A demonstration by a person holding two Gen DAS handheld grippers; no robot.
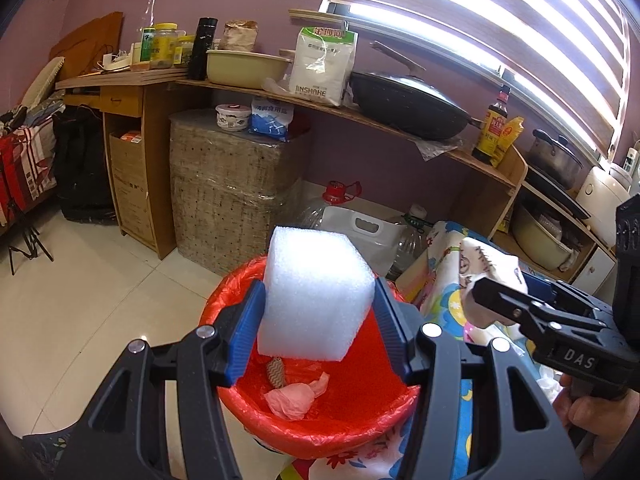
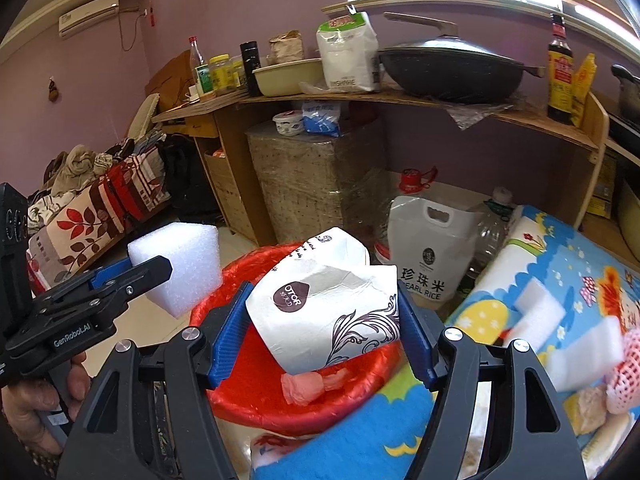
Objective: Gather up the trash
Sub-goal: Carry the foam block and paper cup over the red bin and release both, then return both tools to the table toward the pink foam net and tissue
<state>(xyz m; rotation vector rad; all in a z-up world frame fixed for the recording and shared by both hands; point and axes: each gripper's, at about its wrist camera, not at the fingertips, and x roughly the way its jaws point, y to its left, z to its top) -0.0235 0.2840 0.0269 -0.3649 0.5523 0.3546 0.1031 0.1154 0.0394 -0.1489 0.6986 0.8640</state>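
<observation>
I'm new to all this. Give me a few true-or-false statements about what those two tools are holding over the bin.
1. The left gripper holds a white foam block. True.
2. The right gripper holds a glass bottle. False: it holds a crumpled white paper package.
3. The red-lined bin is empty. False: a pink scrap lies inside.
4. Both items are above the bin. True.
</observation>
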